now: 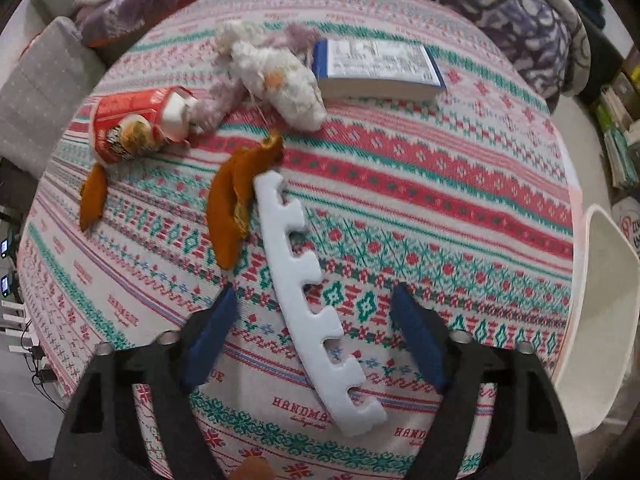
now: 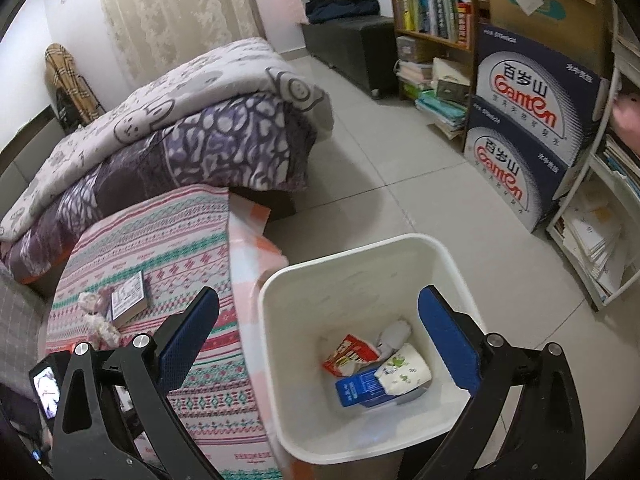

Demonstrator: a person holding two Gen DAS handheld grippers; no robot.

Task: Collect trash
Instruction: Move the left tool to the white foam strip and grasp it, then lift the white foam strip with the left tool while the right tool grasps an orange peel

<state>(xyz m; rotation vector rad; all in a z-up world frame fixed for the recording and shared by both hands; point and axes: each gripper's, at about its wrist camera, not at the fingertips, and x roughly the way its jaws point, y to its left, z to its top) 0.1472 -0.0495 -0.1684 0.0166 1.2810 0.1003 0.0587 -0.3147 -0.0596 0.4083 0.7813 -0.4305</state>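
Observation:
A white notched foam strip (image 1: 312, 300) lies on the patterned tablecloth (image 1: 440, 200). My left gripper (image 1: 316, 296) hangs over it, open, one blue pad on each side and neither touching. Orange peels (image 1: 236, 204) lie just beyond the strip, another peel (image 1: 93, 196) to the left. A torn red paper cup (image 1: 136, 124) lies on its side at the far left. In the right wrist view my right gripper (image 2: 320, 308) stands open and empty above a white bin (image 2: 360, 264), which holds a red wrapper (image 2: 348, 354), a blue carton (image 2: 360, 390) and a printed paper packet (image 2: 404, 370).
A plush toy (image 1: 276, 76) and a blue-edged book (image 1: 380, 68) sit at the table's far side. Folded quilts (image 2: 180, 120) lie beyond the table. Stacked blue boxes (image 2: 524, 120), a bookshelf (image 2: 432, 4) and a white chair (image 1: 604, 300) border the tiled floor.

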